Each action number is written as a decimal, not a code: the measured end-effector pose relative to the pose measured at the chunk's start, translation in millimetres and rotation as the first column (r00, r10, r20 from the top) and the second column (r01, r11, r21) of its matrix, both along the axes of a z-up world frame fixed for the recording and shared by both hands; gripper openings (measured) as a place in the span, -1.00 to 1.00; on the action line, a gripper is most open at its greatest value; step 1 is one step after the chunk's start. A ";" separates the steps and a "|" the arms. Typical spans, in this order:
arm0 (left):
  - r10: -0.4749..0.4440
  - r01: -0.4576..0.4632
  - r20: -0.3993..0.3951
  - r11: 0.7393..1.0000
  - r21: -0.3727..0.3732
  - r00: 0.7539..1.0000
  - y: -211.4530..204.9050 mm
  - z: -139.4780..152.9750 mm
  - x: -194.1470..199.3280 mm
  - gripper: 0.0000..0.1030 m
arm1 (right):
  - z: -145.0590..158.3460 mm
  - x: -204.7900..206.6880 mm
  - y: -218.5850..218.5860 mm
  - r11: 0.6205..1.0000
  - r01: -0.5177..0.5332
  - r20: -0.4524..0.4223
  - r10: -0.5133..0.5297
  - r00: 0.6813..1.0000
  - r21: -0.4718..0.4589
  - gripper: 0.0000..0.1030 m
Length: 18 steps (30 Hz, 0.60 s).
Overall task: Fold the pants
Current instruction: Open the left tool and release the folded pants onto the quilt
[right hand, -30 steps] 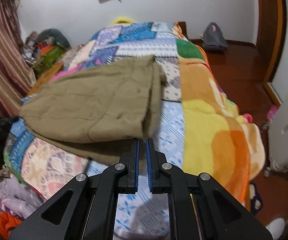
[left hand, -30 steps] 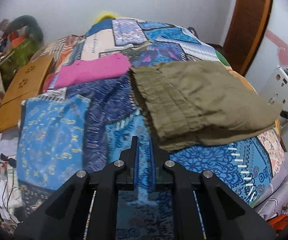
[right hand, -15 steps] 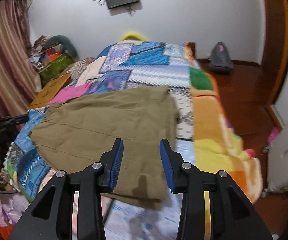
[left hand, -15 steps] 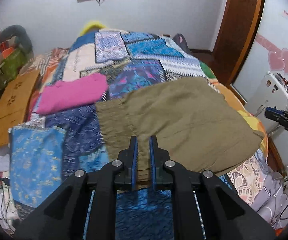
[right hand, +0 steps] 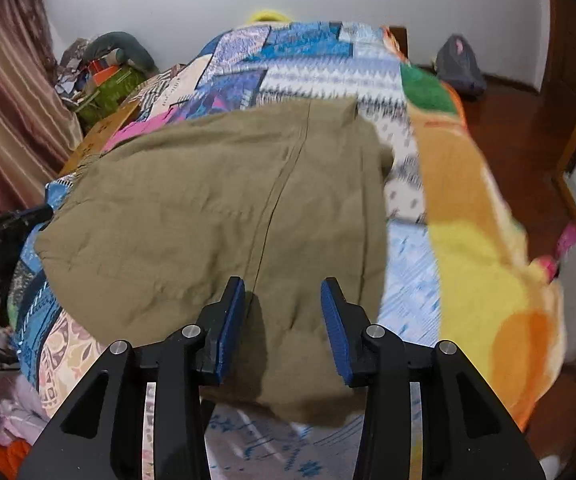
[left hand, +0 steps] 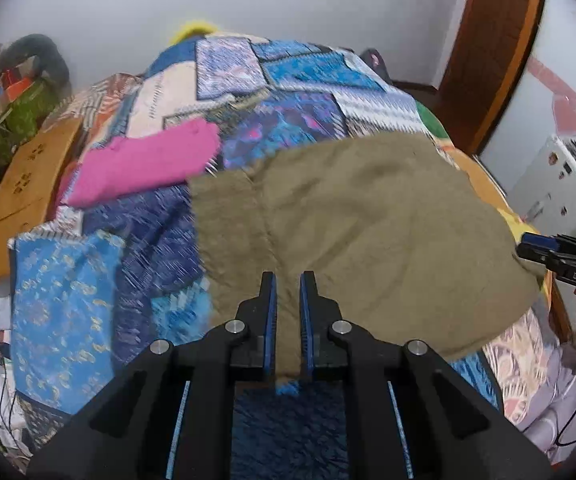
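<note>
Folded olive-brown pants [left hand: 368, 220] lie flat on the patchwork bedspread [left hand: 288, 68]; they also show in the right wrist view [right hand: 216, 216]. My left gripper [left hand: 287, 284] hovers over the pants' near edge with its jaws a narrow gap apart, holding nothing. My right gripper [right hand: 282, 292] is open wide over the pants' near edge, empty. The right gripper's blue tip shows at the right of the left wrist view [left hand: 540, 246].
A folded pink garment [left hand: 144, 164] lies on the bed left of the pants. A wooden board [left hand: 24, 184] and piled clutter [left hand: 20, 92] sit at the bed's left. A white appliance [left hand: 556, 184] stands on the right. A dark bag [right hand: 460, 68] sits on the wooden floor.
My right gripper has opened and moved in over the pants. My left gripper has moved right over the pants' edge. The pants now lie flatter.
</note>
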<state>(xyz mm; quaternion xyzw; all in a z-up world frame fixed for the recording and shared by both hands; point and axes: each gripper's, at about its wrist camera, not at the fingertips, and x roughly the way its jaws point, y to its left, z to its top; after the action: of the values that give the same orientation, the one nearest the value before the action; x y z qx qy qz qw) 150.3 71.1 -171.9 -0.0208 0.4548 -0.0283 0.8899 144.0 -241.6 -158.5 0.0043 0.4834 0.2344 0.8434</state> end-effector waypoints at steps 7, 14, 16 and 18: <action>0.072 -0.072 0.019 0.997 0.003 0.997 33.6 10.4 44.5 -0.21 | 21.1 45.7 -3.1 0.999 0.041 0.085 -0.041 0.996 -0.001 -0.14; 0.067 -0.066 -0.019 0.998 0.017 0.998 41.0 -6.1 96.8 -0.08 | 5.2 114.7 3.2 0.998 0.048 0.081 -0.044 0.996 -0.047 -0.14; 0.060 -0.060 -0.041 0.998 0.011 0.997 41.8 -15.4 110.2 -0.02 | -2.2 133.9 7.7 0.998 0.038 0.067 -0.034 0.997 -0.057 -0.14; 0.050 -0.050 -0.060 0.999 0.008 0.997 41.5 -23.6 119.9 -0.01 | -10.8 153.0 10.8 0.998 0.026 0.050 -0.023 0.998 -0.059 -0.14</action>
<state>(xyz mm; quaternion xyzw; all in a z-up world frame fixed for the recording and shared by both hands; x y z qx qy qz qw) 270.1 112.6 -195.5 -0.0302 0.4808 -0.0040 0.8763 297.0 -230.7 -169.3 -0.0207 0.4691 0.2097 0.8577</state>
